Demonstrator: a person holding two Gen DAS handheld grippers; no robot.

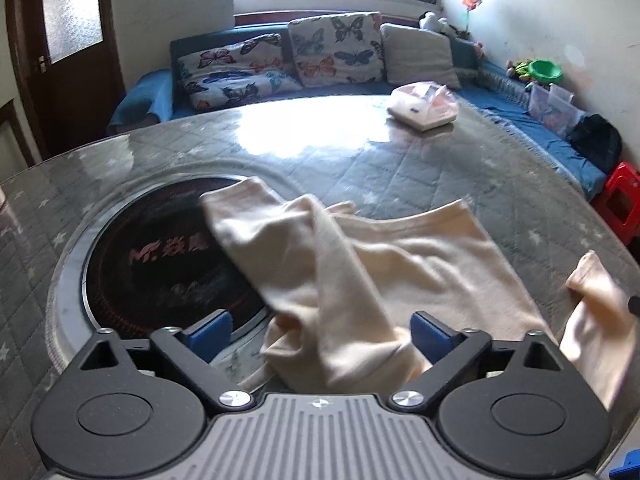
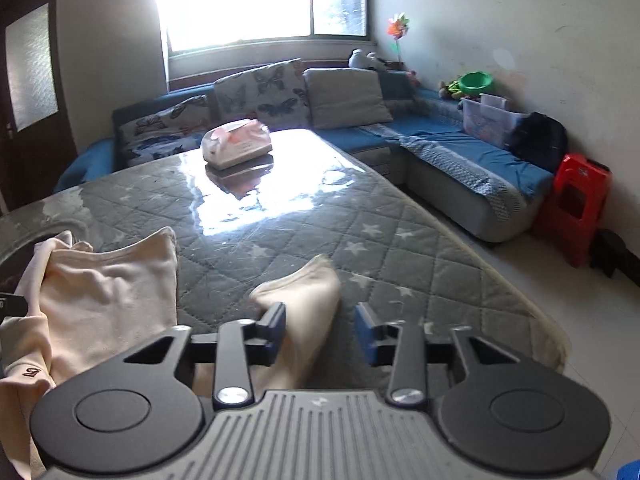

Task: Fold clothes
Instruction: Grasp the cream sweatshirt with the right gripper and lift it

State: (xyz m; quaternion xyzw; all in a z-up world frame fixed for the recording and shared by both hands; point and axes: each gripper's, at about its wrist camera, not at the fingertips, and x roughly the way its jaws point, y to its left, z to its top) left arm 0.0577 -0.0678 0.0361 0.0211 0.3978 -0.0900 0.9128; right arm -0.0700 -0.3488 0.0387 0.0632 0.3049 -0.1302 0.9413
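Cream garment (image 1: pixel 384 276): soft matt knit cloth, creased. Desk (image 1: pixel 400 168): quilted grey fabric under a glossy, glare-heavy clear sheet. Left claw (image 1: pixel 322 330): matt black plastic arms, blue pads, shiny metal screws. Stool (image 2: pixel 576 204): glossy red plastic.

Left tongs (image 1: pixel 322 334), right tongs (image 2: pixel 320 332): black arms, blue pads, silver screws, ribbed grey housing.

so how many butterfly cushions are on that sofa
2. One butterfly cushion lies slumped at the sofa's left end; the other stands upright beside it, left of the plain cushion. Others may be hidden behind the table edge.
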